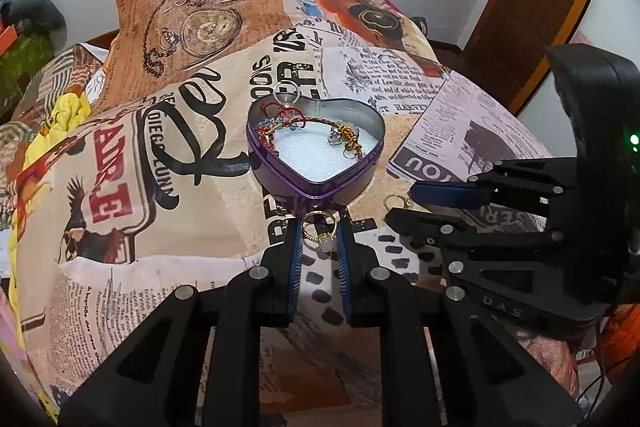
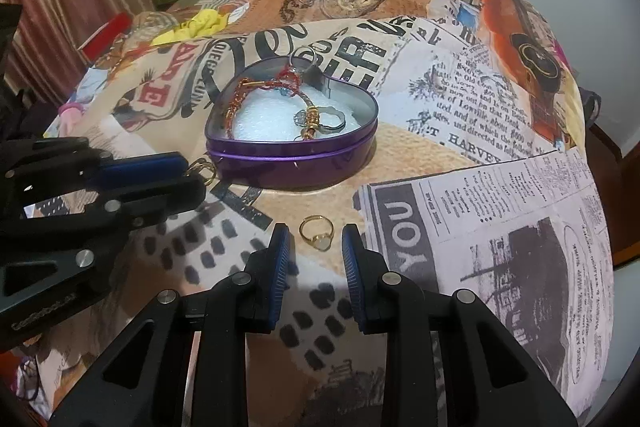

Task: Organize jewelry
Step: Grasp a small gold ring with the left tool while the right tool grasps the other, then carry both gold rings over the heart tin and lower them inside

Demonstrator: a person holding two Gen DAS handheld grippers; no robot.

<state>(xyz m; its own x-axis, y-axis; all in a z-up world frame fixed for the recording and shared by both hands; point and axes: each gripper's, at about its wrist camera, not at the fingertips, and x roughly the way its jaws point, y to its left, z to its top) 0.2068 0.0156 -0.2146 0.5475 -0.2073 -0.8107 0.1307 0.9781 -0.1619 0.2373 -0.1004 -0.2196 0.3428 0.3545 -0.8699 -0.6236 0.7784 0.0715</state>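
Fingers of the left hand-held gripper (image 1: 319, 231) pinch a gold ring (image 1: 320, 233); right hand-held gripper (image 2: 316, 241) hovers narrowly open, empty, above another ring (image 2: 317, 231) beside the heart tin (image 2: 292, 163).

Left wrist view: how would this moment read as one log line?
left gripper: ring between jaws, grip unclear | right gripper: open around second ring on cloth | tin: open, bracelet inside

heart-shaped tin (image 1: 316, 183): showing purple outside, silver walls, white lining | cloth (image 1: 192, 163): displaying newspaper and pocket-watch collage in tan, orange, black, red | ring (image 2: 316, 233): gleaming gold with pale stone | bracelet (image 2: 256, 95): showing red and gold | fingers (image 2: 280, 267): wearing blue pads on black
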